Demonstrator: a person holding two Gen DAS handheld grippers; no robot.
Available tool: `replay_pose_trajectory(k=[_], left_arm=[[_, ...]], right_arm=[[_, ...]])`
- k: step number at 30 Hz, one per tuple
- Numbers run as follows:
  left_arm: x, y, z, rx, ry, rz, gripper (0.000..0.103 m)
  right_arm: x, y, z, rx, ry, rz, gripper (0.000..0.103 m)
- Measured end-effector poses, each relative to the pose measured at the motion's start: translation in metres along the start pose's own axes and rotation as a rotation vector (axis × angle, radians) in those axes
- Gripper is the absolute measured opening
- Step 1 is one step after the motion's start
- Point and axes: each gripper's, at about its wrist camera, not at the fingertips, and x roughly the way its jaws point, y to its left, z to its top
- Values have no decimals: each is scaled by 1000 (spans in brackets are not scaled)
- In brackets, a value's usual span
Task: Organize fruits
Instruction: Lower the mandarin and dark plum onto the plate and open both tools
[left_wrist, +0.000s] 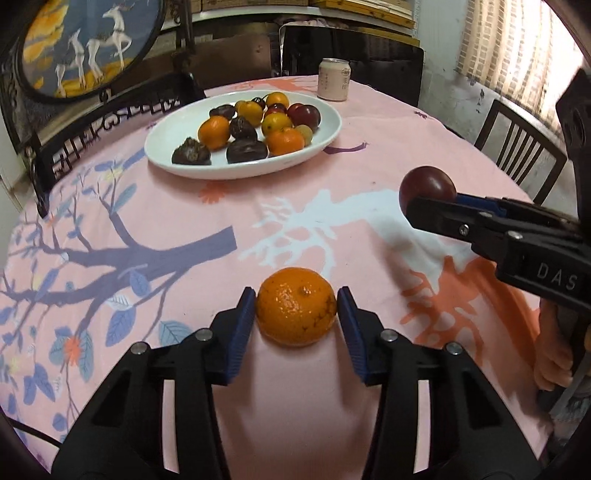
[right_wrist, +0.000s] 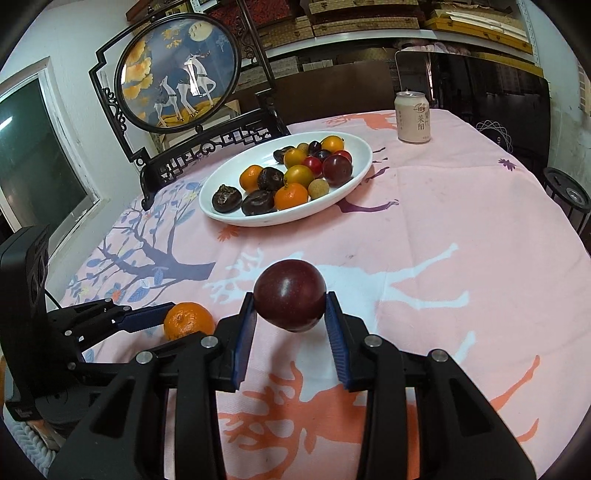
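Observation:
My left gripper (left_wrist: 296, 306) is shut on a mandarin orange (left_wrist: 296, 305), its blue pads touching both sides, low over the pink tablecloth. The mandarin also shows in the right wrist view (right_wrist: 189, 319). My right gripper (right_wrist: 290, 295) is shut on a dark red plum (right_wrist: 290, 294) and holds it above the cloth; the plum shows in the left wrist view (left_wrist: 428, 186) to the right of my left gripper. A white oval plate (left_wrist: 314, 155) further back holds several mandarins, plums, small tomatoes and dark wrinkled fruits; it also shows in the right wrist view (right_wrist: 354, 186).
A pale drink can (left_wrist: 333, 79) stands behind the plate; it also shows in the right wrist view (right_wrist: 413, 117). A framed round deer picture on a black stand (right_wrist: 177, 74) is at the table's far left. A wooden chair (left_wrist: 517, 144) stands at the right edge.

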Motion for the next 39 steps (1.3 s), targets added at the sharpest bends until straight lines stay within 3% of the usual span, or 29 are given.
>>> replay_pose_trajectory(k=[4, 9, 12, 15, 22, 27, 29, 31, 35, 39], left_arm=[[-3, 6, 1, -33, 0, -6, 46], [-17, 37, 22, -104, -52, 87, 46], [-24, 64, 57, -152, -94, 153, 46], [-21, 88, 93, -208, -126, 167, 46], [38, 117, 147, -273, -89, 184, 46], [77, 134, 154, -311, -40, 158, 47], [78, 138, 154, -330, -51, 148, 59], [72, 136, 155, -317, -72, 147, 60], [52, 127, 158, -296, -123, 167, 69], [34, 113, 156, -247, -148, 231, 71]], right_arm=[[0, -1, -1, 7, -3, -3, 38], [-2, -3, 5, 16, -8, 19, 38], [-2, 1, 29, -22, -17, 8, 38], [2, 5, 67, -48, -44, -9, 38], [59, 22, 122, -71, -63, 7, 38], [106, 31, 128, -118, -22, 6, 39], [110, 25, 124, -109, -19, 0, 41], [106, 18, 122, -99, -35, 14, 41], [87, 15, 123, -102, -85, 2, 56], [65, 12, 123, -80, -121, 21, 59]])
